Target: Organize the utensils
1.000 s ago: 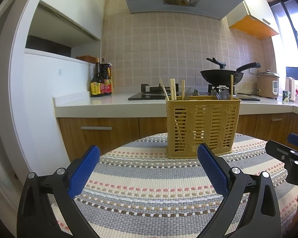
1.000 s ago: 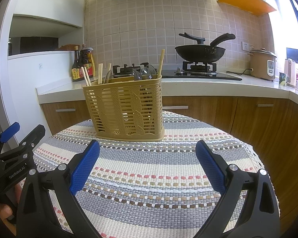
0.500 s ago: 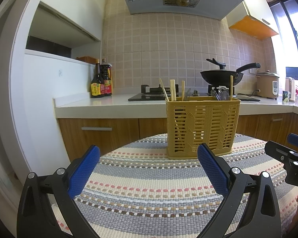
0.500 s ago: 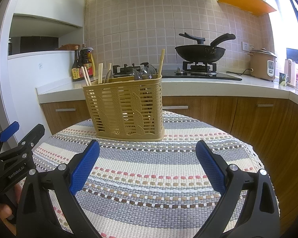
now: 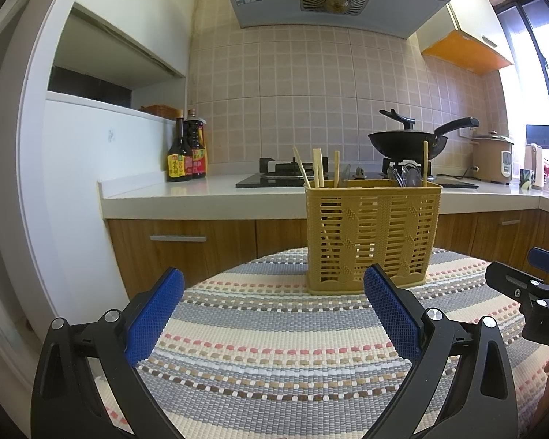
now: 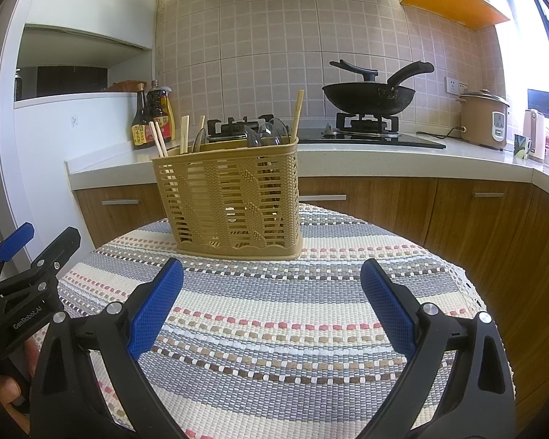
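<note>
A tan slatted utensil basket (image 5: 372,236) stands upright at the far side of the round table; it also shows in the right wrist view (image 6: 230,201). Wooden chopsticks (image 5: 317,168) stick up from its left end, spoons (image 5: 406,176) and one chopstick from its right end. My left gripper (image 5: 272,307) is open and empty, low over the striped cloth, short of the basket. My right gripper (image 6: 271,301) is open and empty too, to the right of the left one. Each gripper shows at the edge of the other's view.
A striped woven cloth (image 6: 274,314) covers the table (image 5: 274,358). Behind it runs a kitchen counter (image 6: 384,157) with a gas hob, a black wok (image 6: 369,95), sauce bottles (image 5: 186,157) and a rice cooker (image 6: 485,120). A white wall stands on the left.
</note>
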{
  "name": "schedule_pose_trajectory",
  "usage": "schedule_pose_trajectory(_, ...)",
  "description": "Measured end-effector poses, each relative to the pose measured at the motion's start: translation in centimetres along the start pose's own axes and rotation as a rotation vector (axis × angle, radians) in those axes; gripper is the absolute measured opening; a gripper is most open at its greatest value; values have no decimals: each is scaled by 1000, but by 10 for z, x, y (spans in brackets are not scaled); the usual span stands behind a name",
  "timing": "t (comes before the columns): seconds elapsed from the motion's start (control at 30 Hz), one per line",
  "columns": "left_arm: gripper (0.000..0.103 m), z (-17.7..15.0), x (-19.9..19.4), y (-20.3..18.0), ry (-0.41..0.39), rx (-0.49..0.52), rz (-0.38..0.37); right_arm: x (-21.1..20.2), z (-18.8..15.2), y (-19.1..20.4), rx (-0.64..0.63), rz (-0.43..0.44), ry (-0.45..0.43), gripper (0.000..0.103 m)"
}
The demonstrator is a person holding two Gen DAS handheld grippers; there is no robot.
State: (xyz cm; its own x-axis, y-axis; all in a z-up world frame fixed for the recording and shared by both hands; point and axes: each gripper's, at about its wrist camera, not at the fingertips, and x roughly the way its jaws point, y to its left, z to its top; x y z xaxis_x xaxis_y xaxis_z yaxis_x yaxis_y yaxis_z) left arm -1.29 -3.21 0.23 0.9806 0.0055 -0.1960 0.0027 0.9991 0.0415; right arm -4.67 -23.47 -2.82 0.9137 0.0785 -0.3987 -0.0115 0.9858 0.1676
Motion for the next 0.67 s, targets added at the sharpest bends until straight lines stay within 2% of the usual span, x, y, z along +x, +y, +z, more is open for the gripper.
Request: schedule_pose_trajectory(0.67,96,1,-6,4,-23,-10,-21,1,0,-1,1,-2,1,94)
